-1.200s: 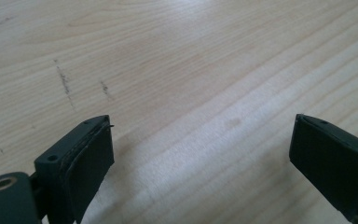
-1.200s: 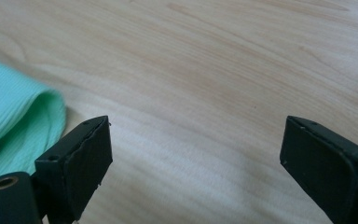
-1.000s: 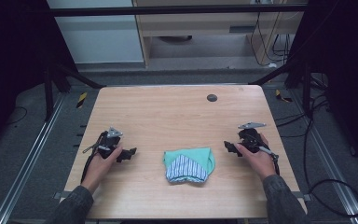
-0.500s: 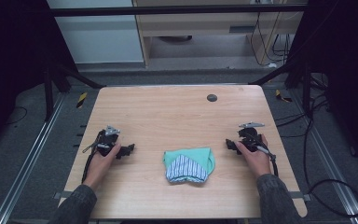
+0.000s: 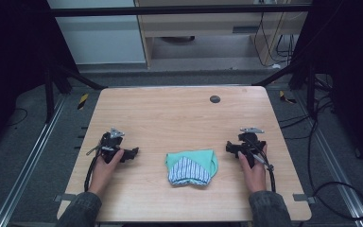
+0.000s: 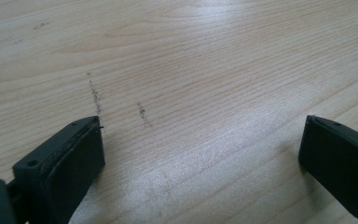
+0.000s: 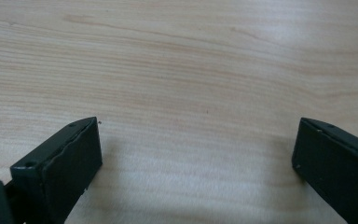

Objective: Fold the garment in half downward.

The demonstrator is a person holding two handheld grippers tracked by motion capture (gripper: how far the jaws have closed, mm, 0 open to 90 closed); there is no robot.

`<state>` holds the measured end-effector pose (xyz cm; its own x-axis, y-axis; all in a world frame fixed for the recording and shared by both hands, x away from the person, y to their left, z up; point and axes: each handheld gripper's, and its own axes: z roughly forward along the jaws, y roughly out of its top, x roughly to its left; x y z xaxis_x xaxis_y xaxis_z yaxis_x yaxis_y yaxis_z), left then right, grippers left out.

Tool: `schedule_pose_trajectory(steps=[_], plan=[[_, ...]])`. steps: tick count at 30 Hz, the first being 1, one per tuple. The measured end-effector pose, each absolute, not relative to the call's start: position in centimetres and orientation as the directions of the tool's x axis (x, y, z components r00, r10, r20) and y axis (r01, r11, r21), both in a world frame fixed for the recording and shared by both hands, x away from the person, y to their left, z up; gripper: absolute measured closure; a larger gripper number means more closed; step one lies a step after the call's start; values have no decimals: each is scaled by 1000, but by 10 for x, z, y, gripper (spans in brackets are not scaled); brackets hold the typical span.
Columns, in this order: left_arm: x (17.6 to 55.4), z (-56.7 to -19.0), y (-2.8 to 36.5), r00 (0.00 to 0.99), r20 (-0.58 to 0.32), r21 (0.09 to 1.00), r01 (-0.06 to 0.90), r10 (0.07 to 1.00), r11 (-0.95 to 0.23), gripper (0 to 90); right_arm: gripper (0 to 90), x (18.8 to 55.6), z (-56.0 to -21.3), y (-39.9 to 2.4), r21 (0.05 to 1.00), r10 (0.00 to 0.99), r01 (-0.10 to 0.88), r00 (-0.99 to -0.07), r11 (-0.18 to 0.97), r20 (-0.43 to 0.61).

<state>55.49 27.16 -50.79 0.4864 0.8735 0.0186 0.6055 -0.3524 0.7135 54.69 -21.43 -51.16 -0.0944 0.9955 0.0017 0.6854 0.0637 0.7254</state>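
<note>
The left gripper (image 5: 133,153) sits low at the person's left, held in the left hand (image 5: 105,161), jaws spread wide and pointing inward. The right gripper (image 5: 229,147) mirrors it, gripped by the right hand (image 5: 254,164), jaws likewise wide apart. Both forearms reach forward from below.

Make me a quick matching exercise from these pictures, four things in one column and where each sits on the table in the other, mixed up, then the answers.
1. cloth
2. left tool
3. right tool
4. dark disc

A. far side of the table
B. near middle, between the tools
C. near right side, open
D. near left side, open

Pairs: 1-B, 2-D, 3-C, 4-A
</note>
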Motion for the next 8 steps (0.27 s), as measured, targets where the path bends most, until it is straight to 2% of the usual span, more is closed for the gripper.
schedule_pose_trajectory(steps=[8], plan=[[552,-508,270,457,18,712,618,889,-332,0,10,534,-512,-196,724,997,687,-83,54,4]])
